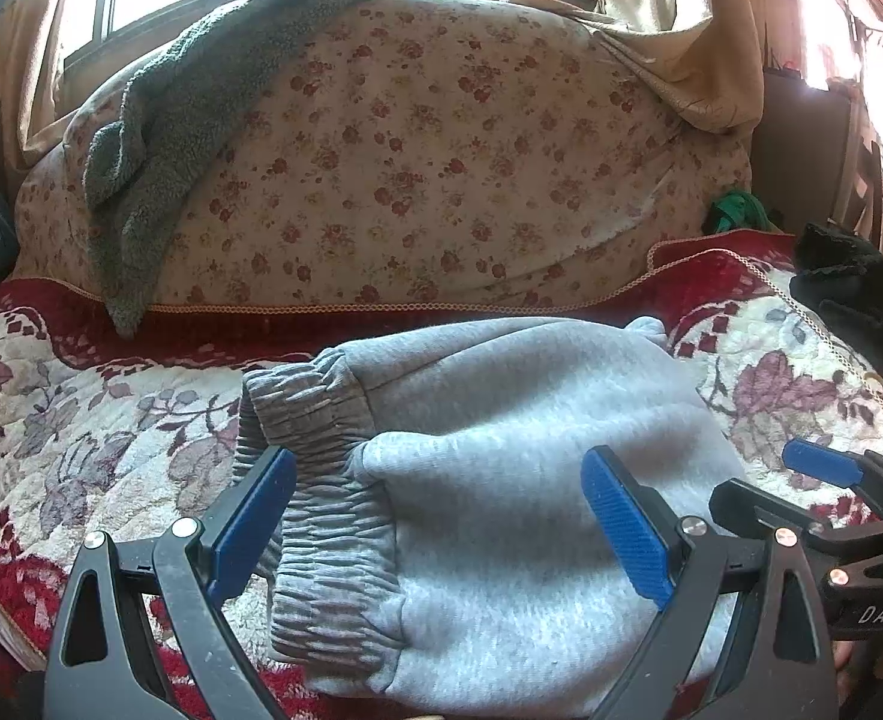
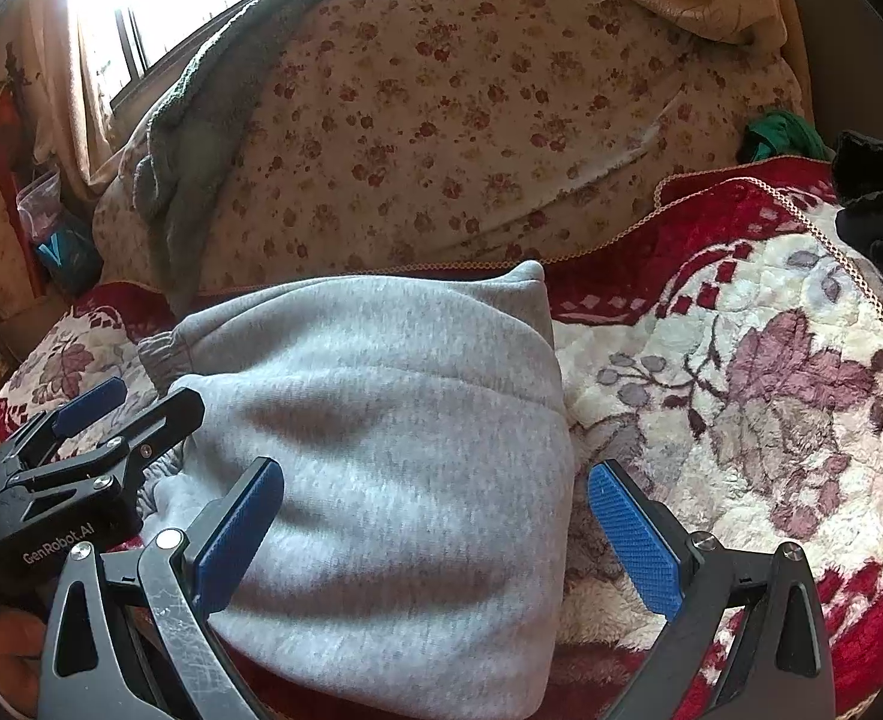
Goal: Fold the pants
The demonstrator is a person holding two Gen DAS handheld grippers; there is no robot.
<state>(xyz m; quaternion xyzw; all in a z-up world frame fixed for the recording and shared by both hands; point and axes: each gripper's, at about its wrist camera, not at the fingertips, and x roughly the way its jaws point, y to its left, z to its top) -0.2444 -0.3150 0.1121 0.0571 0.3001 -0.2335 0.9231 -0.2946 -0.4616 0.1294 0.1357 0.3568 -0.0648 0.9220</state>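
Left gripper [image 1: 438, 516] and right gripper [image 2: 435, 531] spread wide, empty, over folded fleecy grey pants [image 1: 501, 450], plush floral blanket [image 2: 741, 390]

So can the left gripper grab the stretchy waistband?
Probably yes. The left gripper is open right over the pants, and the waistband lies beside its left finger with nothing covering it. The right gripper is off to the other side.
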